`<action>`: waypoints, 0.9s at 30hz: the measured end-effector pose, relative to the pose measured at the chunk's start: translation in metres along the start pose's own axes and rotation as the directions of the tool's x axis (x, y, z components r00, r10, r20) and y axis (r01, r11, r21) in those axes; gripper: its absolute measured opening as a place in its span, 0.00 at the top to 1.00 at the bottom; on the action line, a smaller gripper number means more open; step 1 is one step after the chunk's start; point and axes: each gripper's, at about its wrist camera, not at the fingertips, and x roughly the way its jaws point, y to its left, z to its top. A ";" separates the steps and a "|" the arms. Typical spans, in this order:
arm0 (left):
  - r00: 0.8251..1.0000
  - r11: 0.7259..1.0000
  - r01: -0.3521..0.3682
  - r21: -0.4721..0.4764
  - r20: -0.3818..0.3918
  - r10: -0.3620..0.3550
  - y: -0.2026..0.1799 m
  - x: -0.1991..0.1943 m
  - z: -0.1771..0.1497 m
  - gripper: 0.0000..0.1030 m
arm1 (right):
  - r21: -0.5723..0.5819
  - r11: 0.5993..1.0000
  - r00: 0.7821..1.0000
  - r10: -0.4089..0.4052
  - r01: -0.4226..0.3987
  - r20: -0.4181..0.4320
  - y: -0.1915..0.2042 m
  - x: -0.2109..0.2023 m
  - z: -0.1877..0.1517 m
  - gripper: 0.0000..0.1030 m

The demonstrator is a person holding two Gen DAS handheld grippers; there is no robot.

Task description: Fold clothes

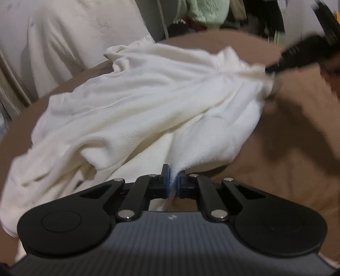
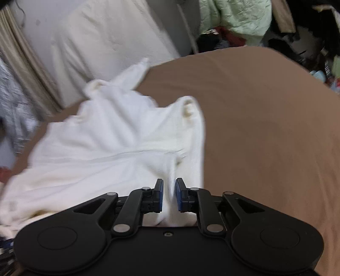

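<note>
We hold a white fleece garment (image 1: 136,110) over a brown bedsheet (image 1: 286,152); most of the cloth lies rumpled on the sheet, with two edges lifted. The left gripper (image 1: 174,182) has its jaws closed on a pinch of the near hem, the fabric bunched between the blue pads (image 1: 167,180). The right gripper (image 2: 169,194) likewise has its jaws drawn in on a fold of the same garment, the cloth rising in a ridge between them; in the left wrist view it appears as a blurred dark shape (image 1: 297,53) at the garment's far right corner. We judge the step in hand to be the spreading or first fold: the piece is gripped at two points but remains heavily creased, so the task is at an early stage. The next move calls for drawing the two grips apart to tension the cloth, then laying it flat before folding. A seam or zip line (image 2: 136,154) crosses the body, and a sleeve or collar (image 2: 189,108) stands up near the middle. Beyond the bed lie a cream pillow or duvet (image 2: 102,38), a pale green quilt (image 2: 235,14) and dark clutter (image 2: 308,36), all clear of the working area; the loose bunched folds are the main hindrance.
</note>
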 end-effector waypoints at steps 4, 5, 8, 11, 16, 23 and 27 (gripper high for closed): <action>0.997 0.999 0.036 -0.020 0.063 -0.035 -0.007 -0.023 0.002 0.95 | 0.133 0.970 0.977 0.211 -0.205 -0.032 0.011 -0.013 -0.030 0.64; 0.996 0.999 0.043 -0.022 0.075 -0.041 -0.010 -0.030 0.002 0.95 | 0.170 0.956 0.967 0.252 -0.241 -0.048 0.013 -0.010 -0.036 0.63; 0.993 0.998 0.047 -0.034 0.114 -0.043 -0.022 -0.057 -0.003 0.95 | 0.270 0.902 0.926 0.369 -0.338 -0.074 0.020 0.006 -0.043 0.63; 0.992 0.997 0.056 -0.059 0.121 -0.049 -0.034 -0.072 -0.015 0.95 | 0.329 0.865 0.901 0.425 -0.378 -0.085 0.024 0.023 -0.043 0.53; 0.993 0.993 0.094 -0.065 0.074 -0.089 -0.045 -0.061 -0.024 0.95 | 0.399 0.845 0.887 0.439 -0.355 -0.140 0.029 0.050 -0.049 0.49; 0.979 0.971 0.196 -0.141 0.082 -0.186 -0.032 -0.060 -0.024 0.95 | 0.174 0.937 0.942 0.322 -0.303 -0.093 0.047 0.024 -0.052 0.93; 0.915 0.896 0.400 -0.194 0.146 -0.377 -0.032 -0.077 -0.011 1.00 | -0.001 0.969 0.969 0.247 -0.247 -0.014 0.062 -0.017 -0.042 0.93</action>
